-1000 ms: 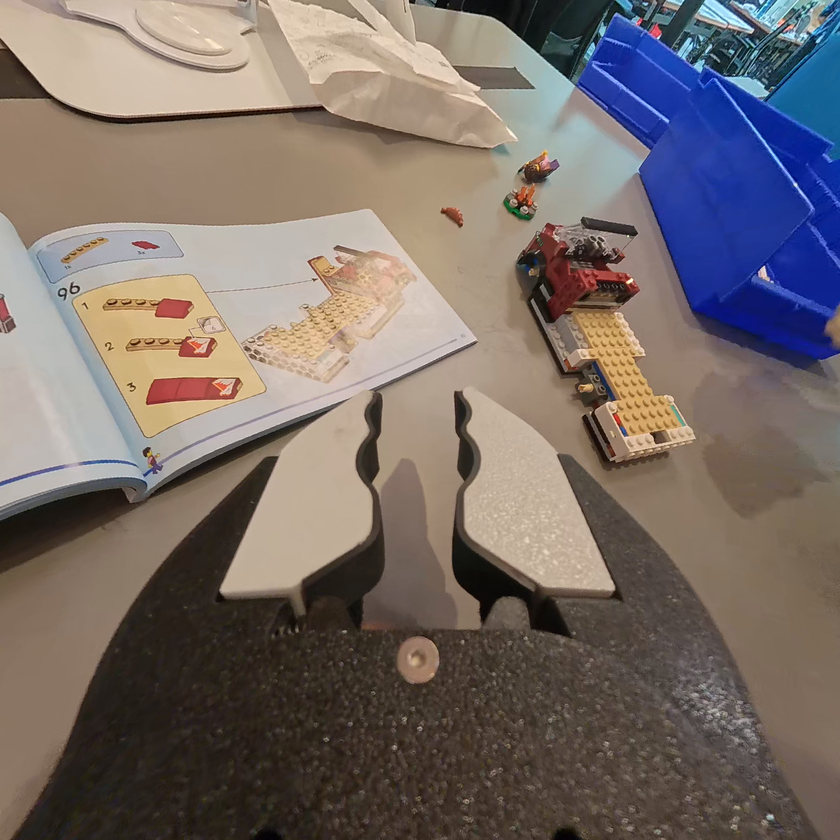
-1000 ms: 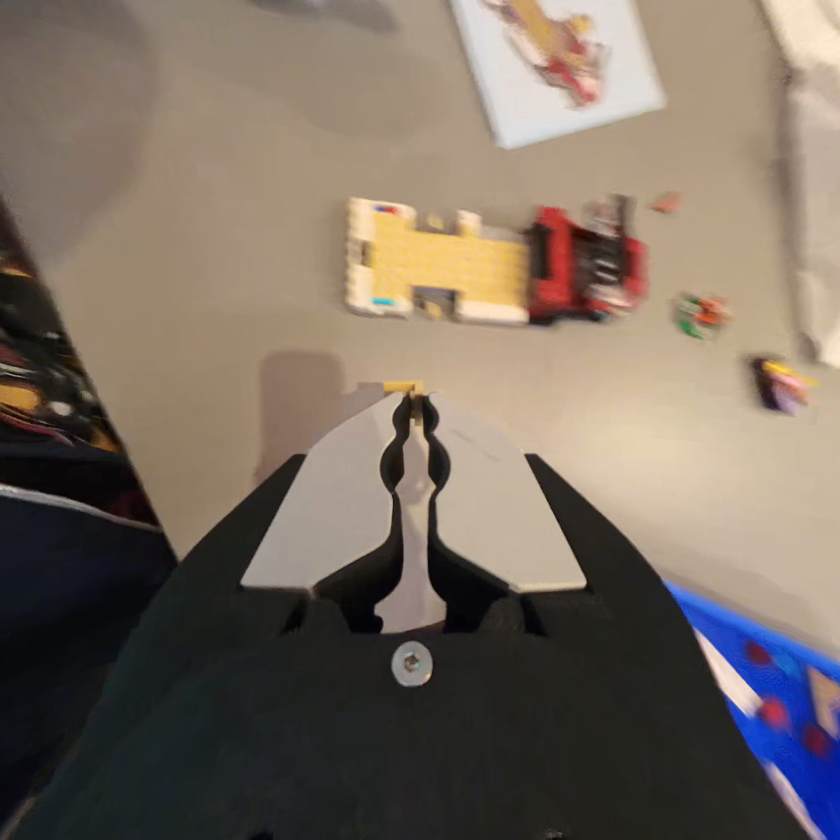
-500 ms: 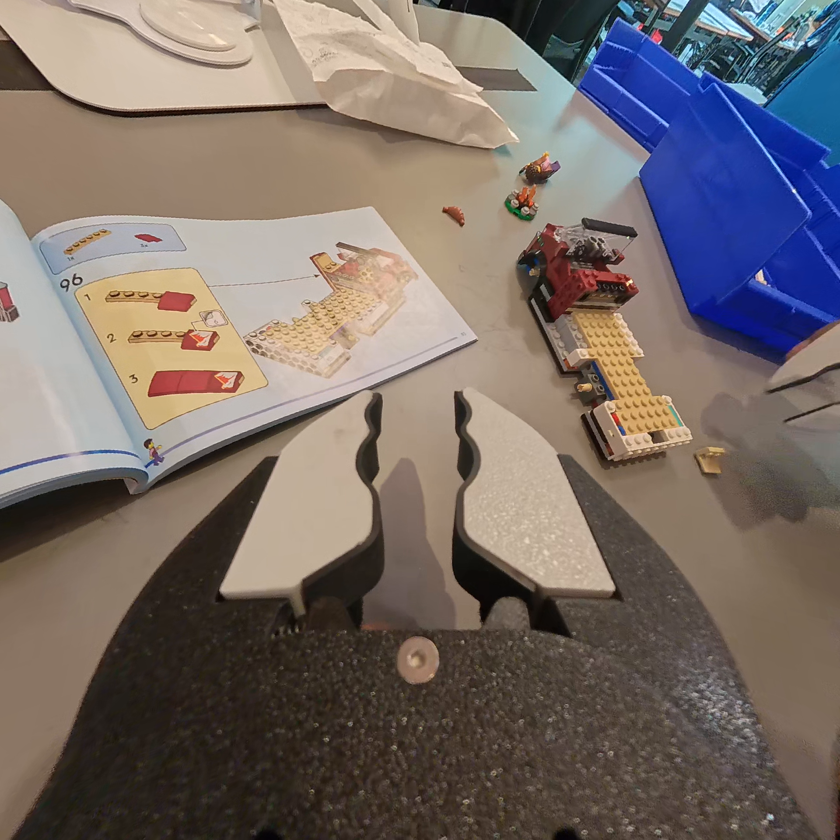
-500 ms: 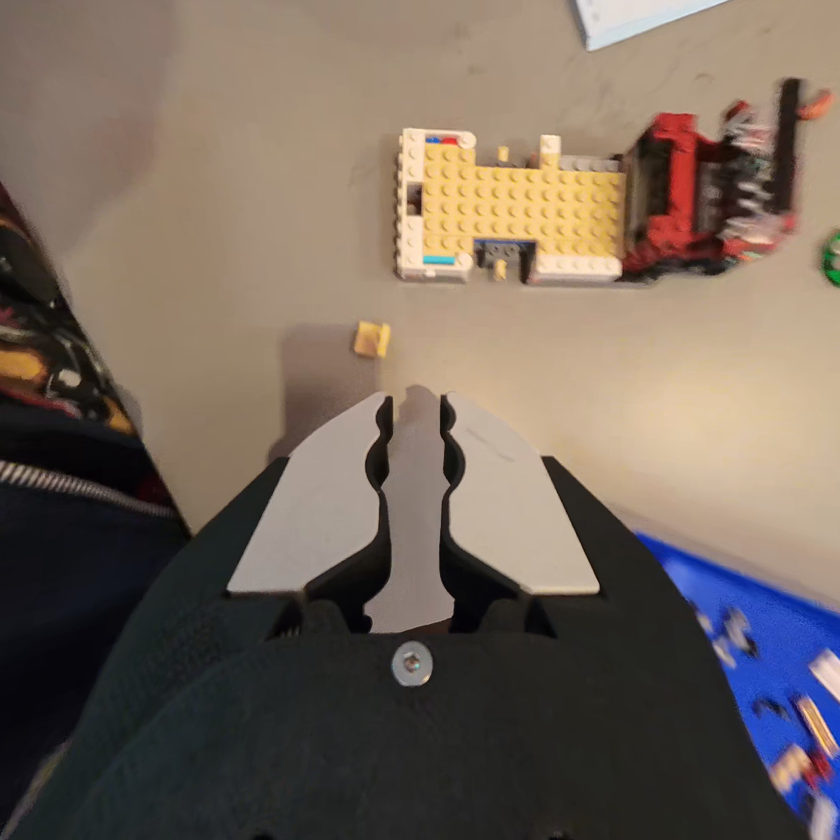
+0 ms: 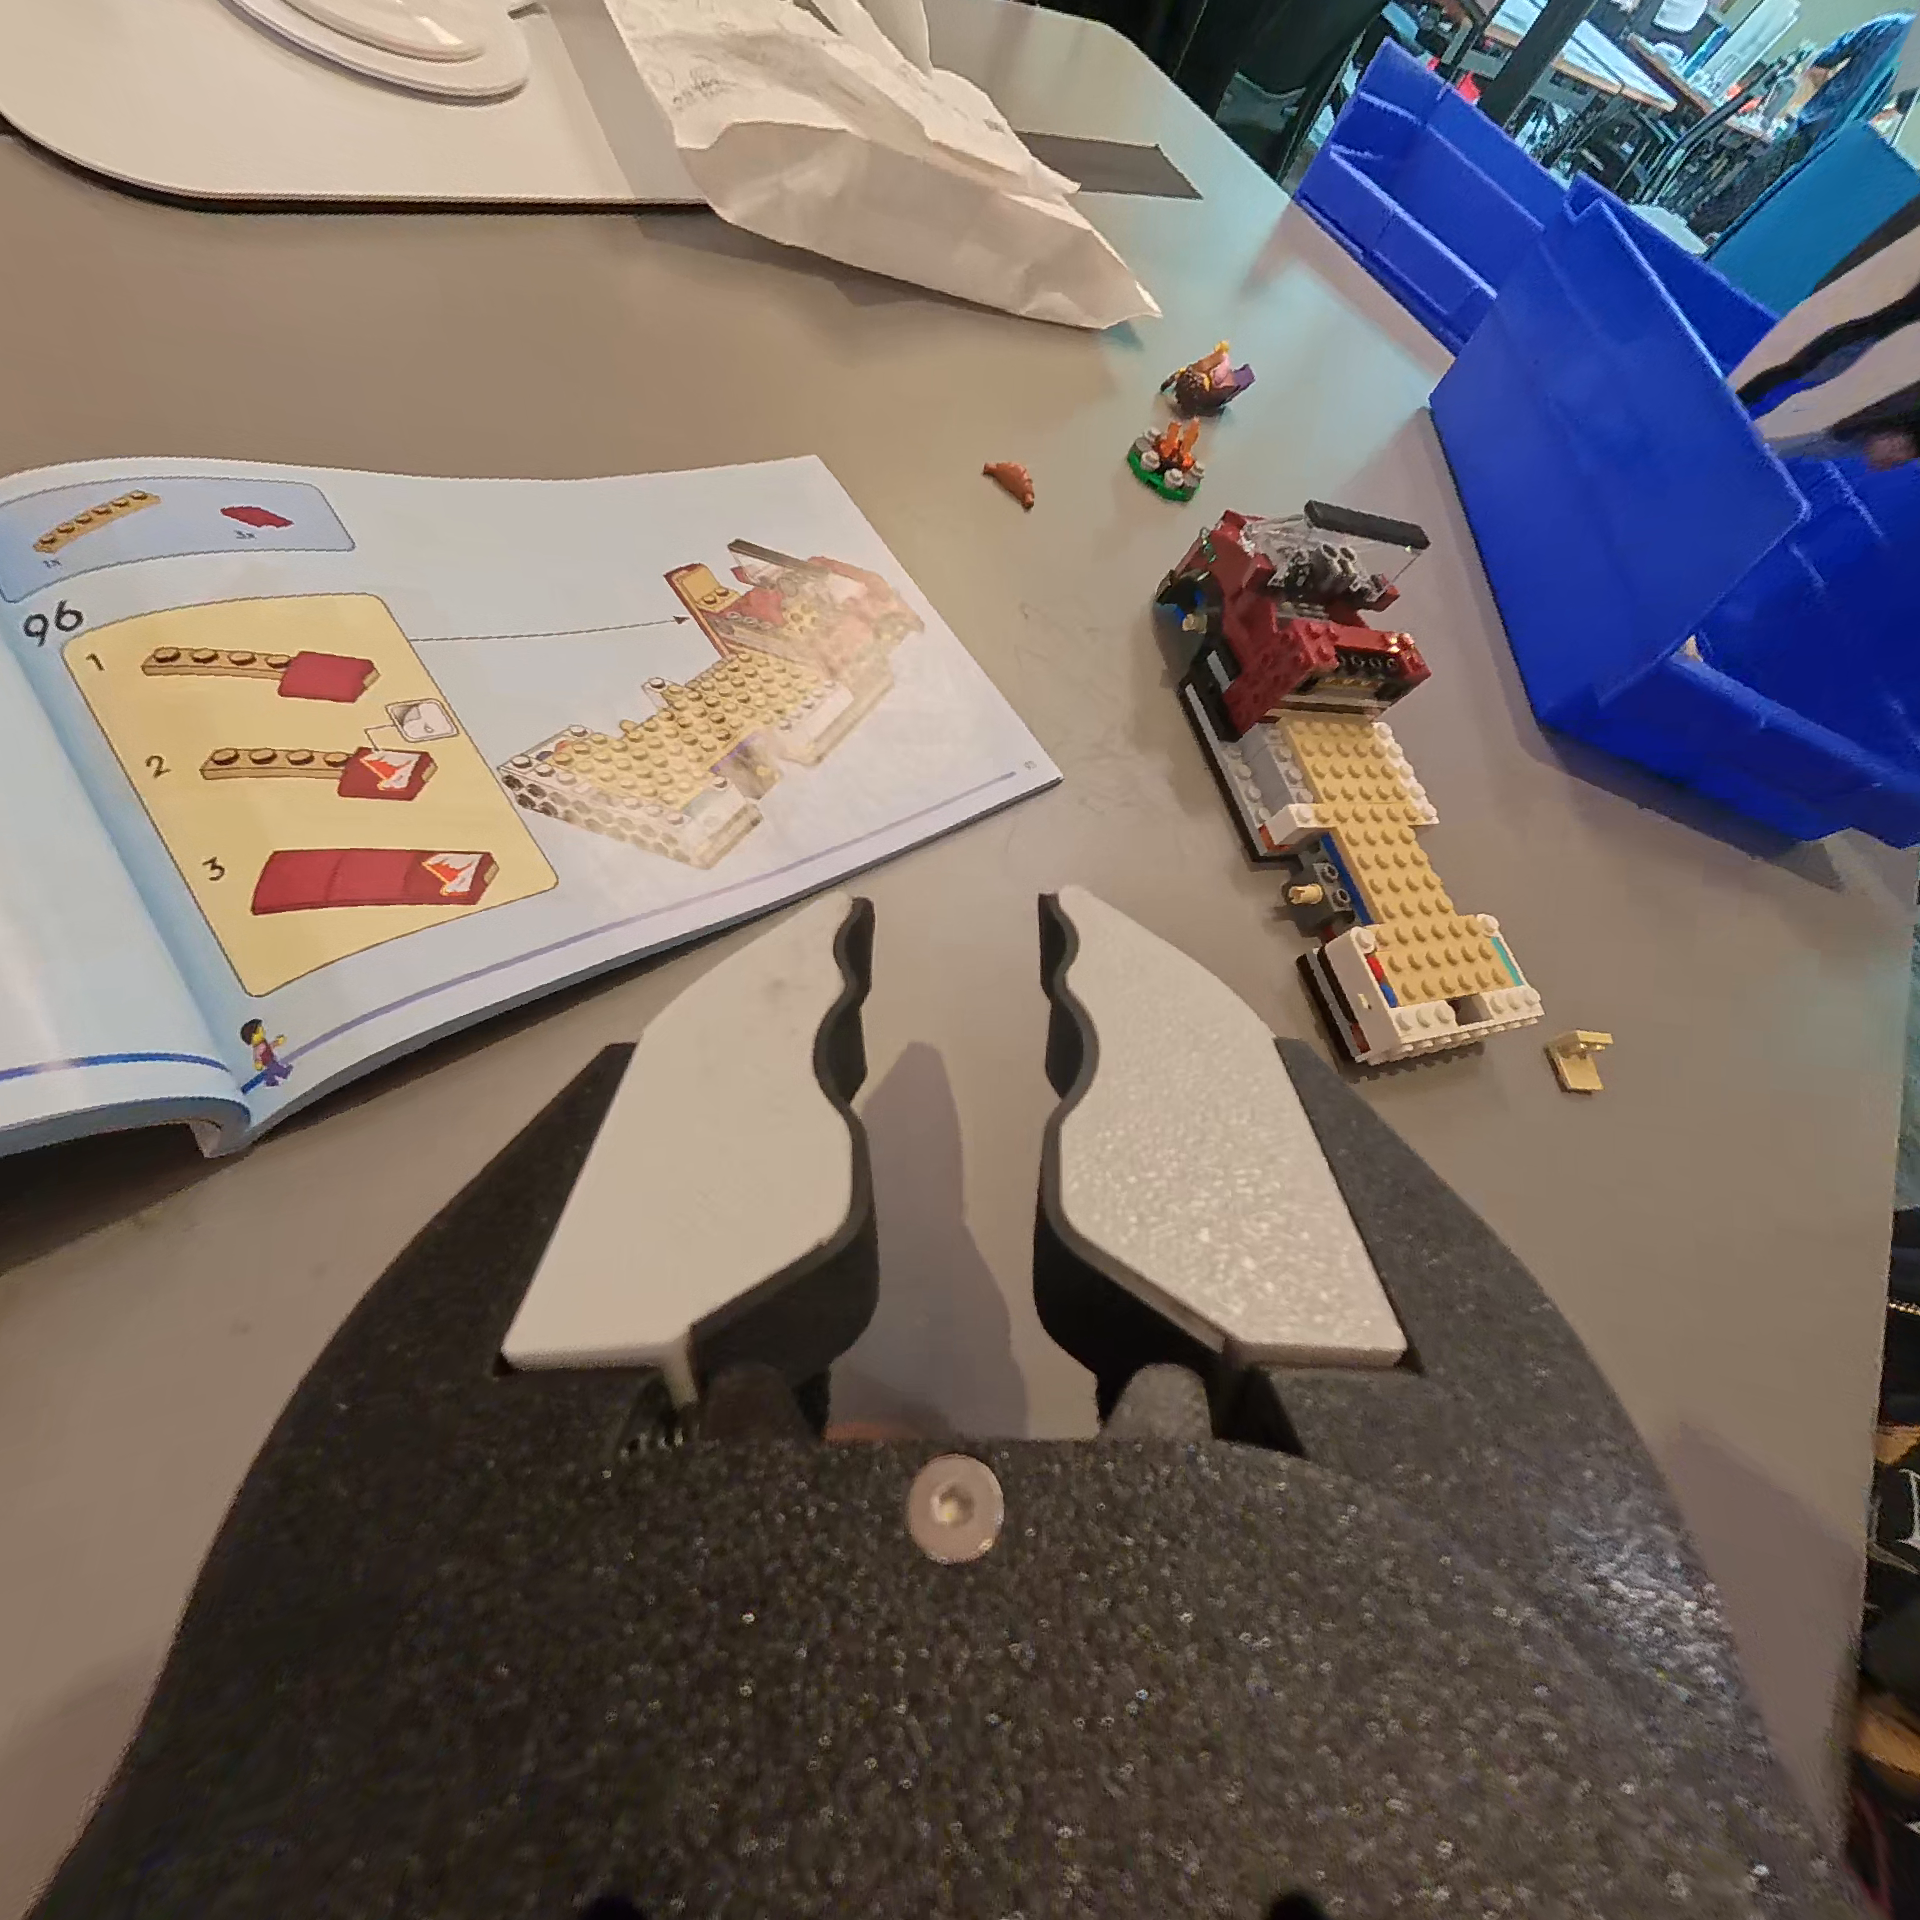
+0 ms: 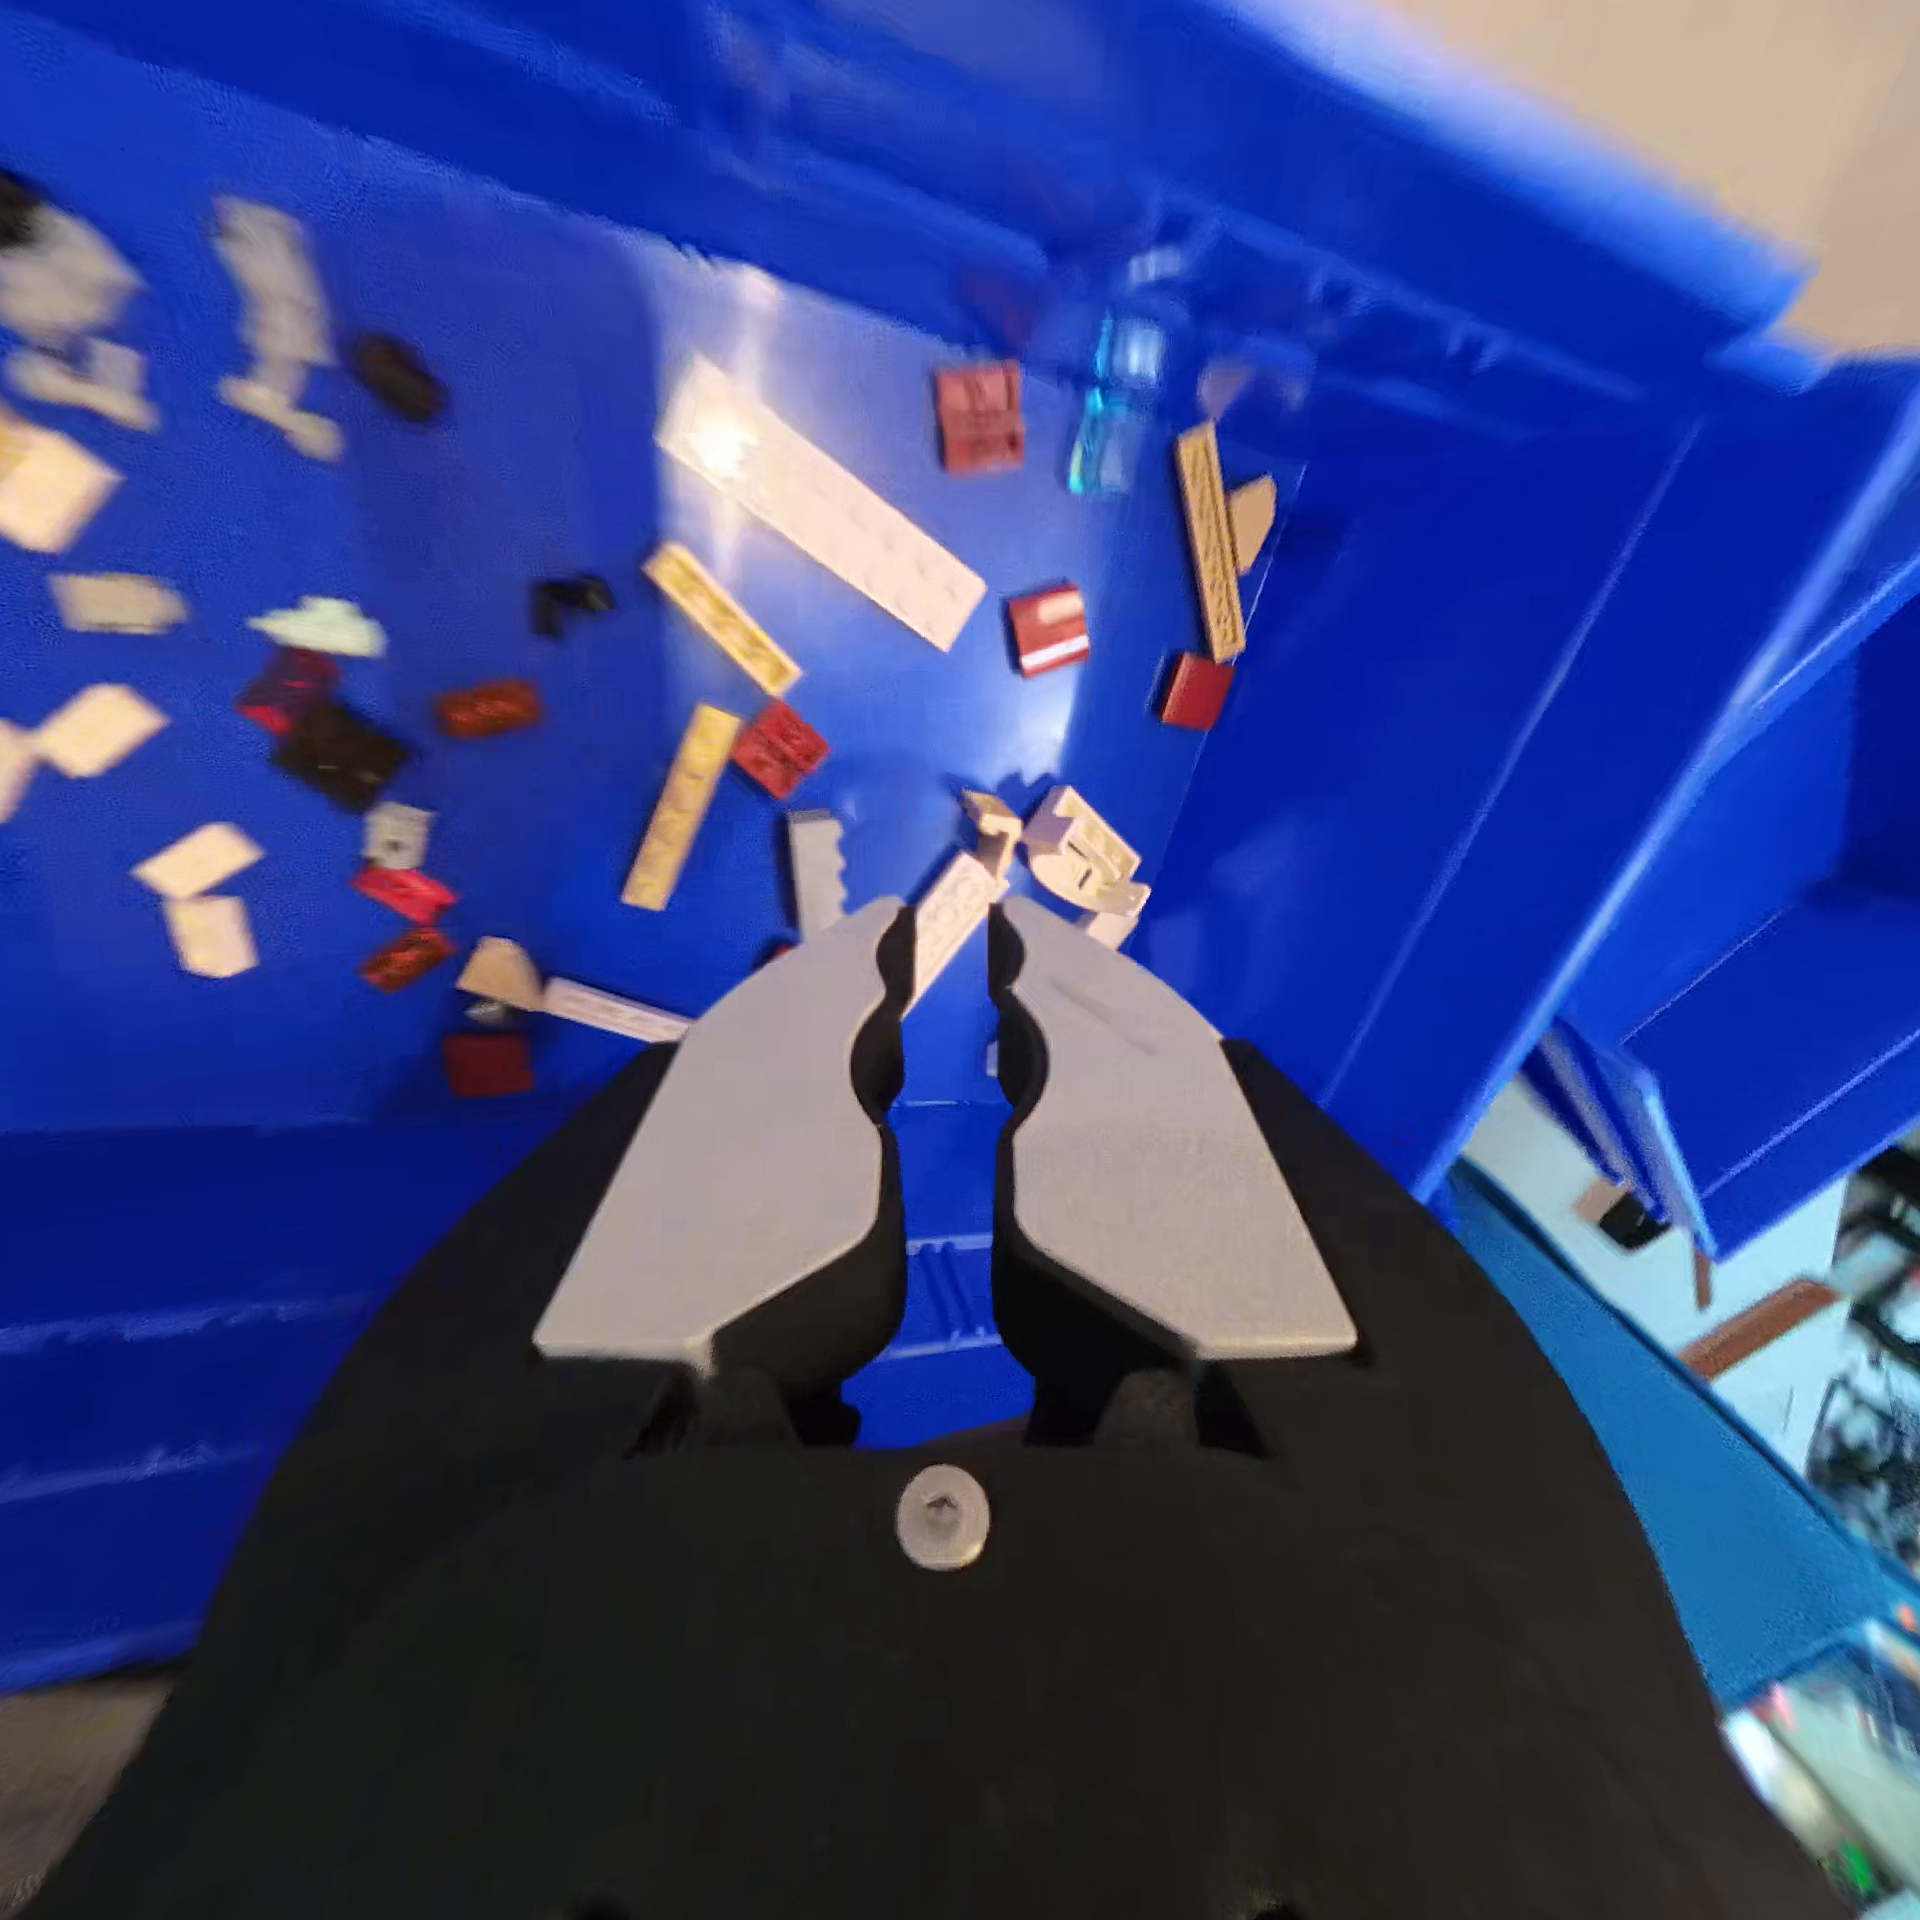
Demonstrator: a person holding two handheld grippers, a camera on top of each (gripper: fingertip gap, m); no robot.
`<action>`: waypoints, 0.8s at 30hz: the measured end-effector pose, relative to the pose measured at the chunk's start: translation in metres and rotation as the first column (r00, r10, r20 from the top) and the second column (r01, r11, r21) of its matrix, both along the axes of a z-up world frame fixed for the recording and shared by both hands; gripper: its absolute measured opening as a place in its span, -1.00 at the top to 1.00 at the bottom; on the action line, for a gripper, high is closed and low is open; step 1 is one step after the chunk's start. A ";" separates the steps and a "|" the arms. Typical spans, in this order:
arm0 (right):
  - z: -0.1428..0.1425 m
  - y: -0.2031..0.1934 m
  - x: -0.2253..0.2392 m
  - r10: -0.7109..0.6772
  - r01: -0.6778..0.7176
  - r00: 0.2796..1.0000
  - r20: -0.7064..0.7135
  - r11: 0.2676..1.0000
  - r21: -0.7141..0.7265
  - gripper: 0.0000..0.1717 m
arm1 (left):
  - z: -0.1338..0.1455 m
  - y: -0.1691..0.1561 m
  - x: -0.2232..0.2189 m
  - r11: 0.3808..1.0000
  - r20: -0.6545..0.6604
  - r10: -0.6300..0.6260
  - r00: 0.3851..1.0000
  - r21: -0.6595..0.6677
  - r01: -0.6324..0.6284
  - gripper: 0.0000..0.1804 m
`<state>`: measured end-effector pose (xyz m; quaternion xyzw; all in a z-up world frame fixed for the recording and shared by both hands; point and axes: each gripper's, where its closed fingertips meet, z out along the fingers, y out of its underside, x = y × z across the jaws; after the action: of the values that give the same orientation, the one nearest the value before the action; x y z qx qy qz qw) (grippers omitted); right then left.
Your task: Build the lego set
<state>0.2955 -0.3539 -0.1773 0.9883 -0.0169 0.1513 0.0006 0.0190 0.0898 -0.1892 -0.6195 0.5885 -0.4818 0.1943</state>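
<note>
- The left gripper [image 5: 956, 914] hovers low over the grey desk [image 5: 520, 343], its fingers spread apart with only bare desk between them; nothing is in its grasp.
- Just to its far left lies an open instruction booklet [image 5: 499, 727], its near page edge close to the left fingertip.
- To the right of the left gripper stands a partly built brick model [image 5: 1340, 779], dark red at the far end and tan-studded with white edges at the near end.
- A small tan brick piece [image 5: 1577, 1058] lies alone on the desk just beside the model's near right corner.
- Farther off sit a tiny brown piece [image 5: 1010, 482], a small green-based piece [image 5: 1169, 457], another small figure piece [image 5: 1205, 376], and a crumpled white paper bag [image 5: 883, 156].
- Blue bins [image 5: 1621, 540] stand along the right side of the desk.
- The right gripper [image 6: 951, 920] is inside a blue bin [image 6: 1403, 675], its fingers slightly parted and gripping nothing.
- The view is blurred; a pale plate piece [image 6: 956, 920] lies on the bin floor in line with the gap between the fingertips, and no pressing contact shows.
- Around it lie loose bricks: a long white plate [image 6: 821, 504], tan strips [image 6: 686, 805], and red tiles [image 6: 779, 748].
</note>
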 end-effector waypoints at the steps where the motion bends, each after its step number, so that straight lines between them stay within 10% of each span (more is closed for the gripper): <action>1: -0.009 -0.006 0.006 -0.034 0.033 0.999 -0.015 0.998 -0.058 0.86 | 0.000 0.001 0.000 1.000 0.001 0.005 1.000 -0.007 -0.005 0.66; 14: -0.048 -0.015 0.021 -0.147 0.133 0.986 -0.085 0.980 -0.147 0.96 | 0.001 0.005 0.000 0.997 0.002 0.009 1.000 -0.082 -0.009 0.66; 24: 0.026 0.066 -0.051 0.065 -0.075 0.994 0.083 0.990 0.120 0.96 | 0.004 -0.002 -0.002 0.999 0.021 -0.020 1.000 -0.029 0.020 0.66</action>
<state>0.2442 -0.2876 -0.1517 0.9798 0.0083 0.1887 -0.0663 0.0173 0.0878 -0.1857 -0.6113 0.5856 -0.4986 0.1865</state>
